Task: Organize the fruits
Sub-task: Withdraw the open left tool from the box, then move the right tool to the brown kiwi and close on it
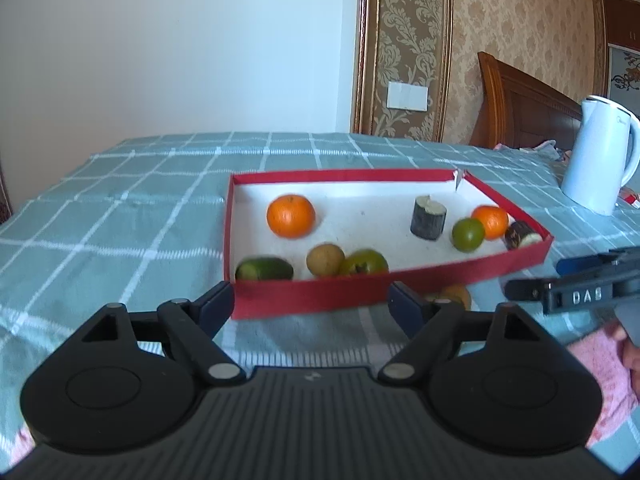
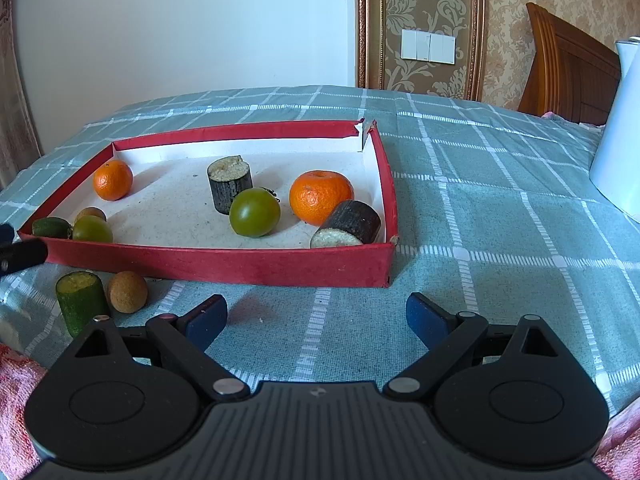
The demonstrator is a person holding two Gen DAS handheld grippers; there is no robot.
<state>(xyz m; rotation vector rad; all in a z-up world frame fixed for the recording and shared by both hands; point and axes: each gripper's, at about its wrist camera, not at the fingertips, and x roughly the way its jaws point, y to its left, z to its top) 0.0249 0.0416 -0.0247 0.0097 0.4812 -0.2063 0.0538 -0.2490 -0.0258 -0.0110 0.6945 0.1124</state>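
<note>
A red shallow box (image 1: 320,296) (image 2: 248,264) lies on the checked cloth. It holds two oranges (image 2: 321,197) (image 2: 113,179), two green round fruits (image 2: 255,213) (image 2: 92,229), two dark cut stem pieces (image 2: 229,184) (image 2: 352,226), a green piece (image 2: 50,227) and a brown fruit (image 2: 91,213). Outside, by the box's front left, stand a green cut piece (image 2: 81,303) and a brown round fruit (image 2: 127,291). My left gripper (image 1: 312,306) is open and empty at the box's near wall. My right gripper (image 2: 316,318) is open and empty, in front of the box.
A white kettle (image 1: 598,156) (image 2: 620,136) stands on the table to the right. A wooden headboard (image 1: 524,108) is behind it. The right gripper's side (image 1: 576,290) shows in the left wrist view. Pink cloth (image 2: 16,376) lies at the near edge.
</note>
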